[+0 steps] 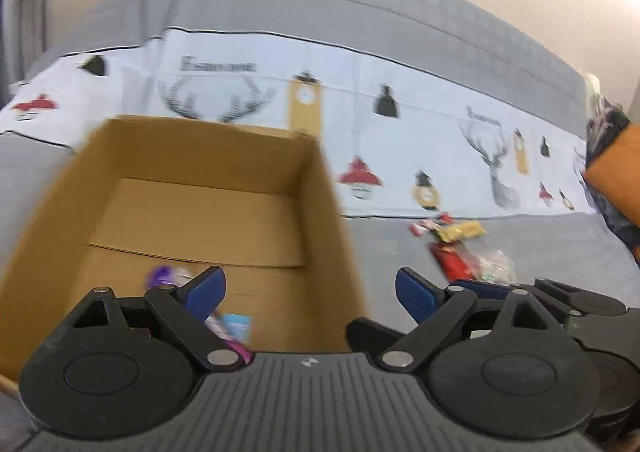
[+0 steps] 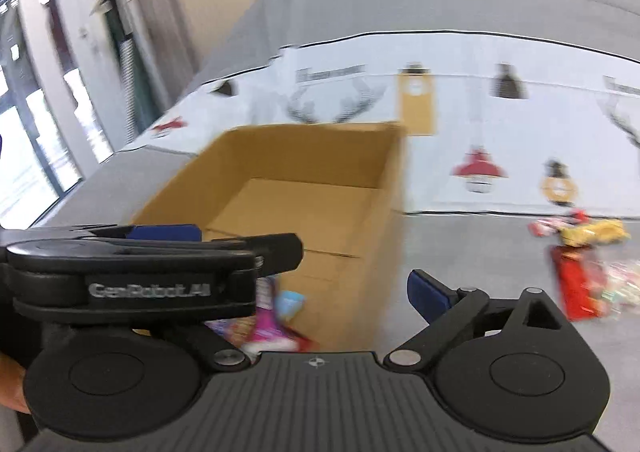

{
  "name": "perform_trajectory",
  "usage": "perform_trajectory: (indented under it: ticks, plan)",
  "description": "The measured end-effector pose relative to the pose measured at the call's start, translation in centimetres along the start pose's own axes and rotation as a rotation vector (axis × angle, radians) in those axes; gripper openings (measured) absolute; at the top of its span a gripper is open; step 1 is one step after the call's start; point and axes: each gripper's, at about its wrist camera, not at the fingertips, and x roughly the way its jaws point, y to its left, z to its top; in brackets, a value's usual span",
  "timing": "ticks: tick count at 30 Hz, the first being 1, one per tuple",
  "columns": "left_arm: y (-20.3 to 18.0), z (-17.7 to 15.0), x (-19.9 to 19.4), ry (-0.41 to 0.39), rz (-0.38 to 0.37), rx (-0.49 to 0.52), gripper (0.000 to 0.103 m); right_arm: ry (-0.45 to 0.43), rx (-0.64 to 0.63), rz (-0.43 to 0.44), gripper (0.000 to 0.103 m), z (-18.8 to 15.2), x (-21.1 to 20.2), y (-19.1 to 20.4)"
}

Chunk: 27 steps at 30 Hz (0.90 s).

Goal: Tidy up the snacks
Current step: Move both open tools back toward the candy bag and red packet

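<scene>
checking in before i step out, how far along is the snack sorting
Partly done. A few bright packets already lie in the cardboard box. Nothing is in hand: the left claw and the right claw are both open and empty. A small pile of snacks is left on the grey surface beside the box.

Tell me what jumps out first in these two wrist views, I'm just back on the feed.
The open cardboard box dominates, standing on the grey surface with a few bright wrappers lying at its near end. To its right, outside it, a small heap of loose snacks lies on the grey fabric. The left gripper and right gripper both stand open with nothing between the jaws.
</scene>
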Motion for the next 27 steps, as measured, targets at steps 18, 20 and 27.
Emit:
perform_trajectory:
  ticks: [18, 20, 27]
  plan:
    - [-16.6, -1.7, 17.2, 0.151, -0.069, 0.171, 0.1, 0.019, 0.116, -0.252, 0.102, -3.7, -3.8, -24.7]
    - [-17.5, -1.7, 20.3, 0.193, -0.079, 0.162, 0.1, 0.04, 0.149, -0.28, 0.102, -3.5, -2.8, -27.5]
    - [-18.8, -2.5, 26.3, 0.252, -0.082, 0.169, 0.093, 0.132, 0.402, -0.253, 0.099, -4.1, 1.0, -35.5]
